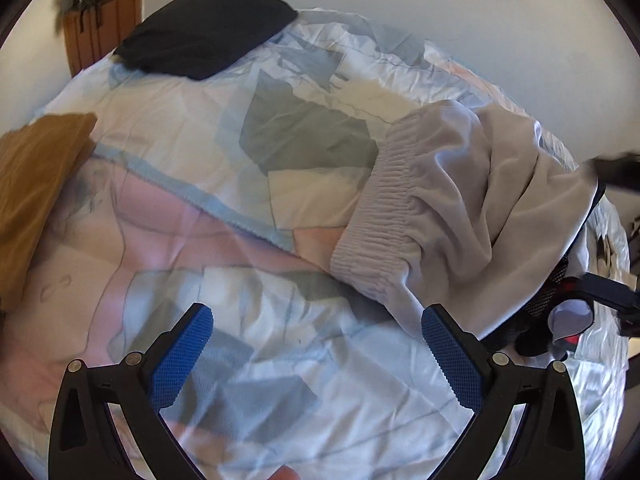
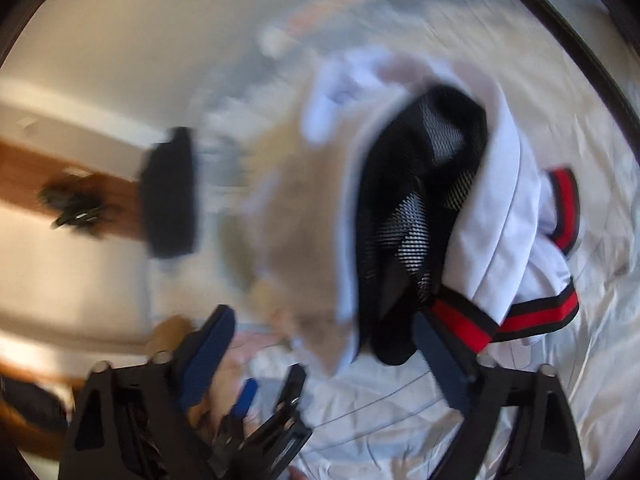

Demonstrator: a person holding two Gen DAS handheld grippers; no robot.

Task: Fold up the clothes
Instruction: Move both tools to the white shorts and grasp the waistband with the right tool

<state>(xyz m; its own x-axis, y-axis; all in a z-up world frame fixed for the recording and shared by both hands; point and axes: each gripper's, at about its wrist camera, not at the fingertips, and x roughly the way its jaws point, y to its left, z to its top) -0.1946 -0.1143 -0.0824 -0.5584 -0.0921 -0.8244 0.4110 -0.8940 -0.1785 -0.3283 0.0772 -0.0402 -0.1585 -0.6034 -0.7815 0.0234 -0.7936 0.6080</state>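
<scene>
While blur smears right view, left shows waistband (image 1: pixel 380 208).

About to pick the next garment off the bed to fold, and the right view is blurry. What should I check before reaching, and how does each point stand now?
1. Left gripper empty, fingers apart: ok.
2. Right gripper empty: ok, nothing sits between its fingers, which are apart.
3. Next garment in view: ok, the white garment with the elastic waistband lies crumpled on the duvet.
4. It lies free of other clothes: not ok, black mesh fabric and red-and-black trim are tangled in it.
5. Folded brown item and black item out of the way: ok.
6. Right view sharp enough to aim: not ok.
</scene>
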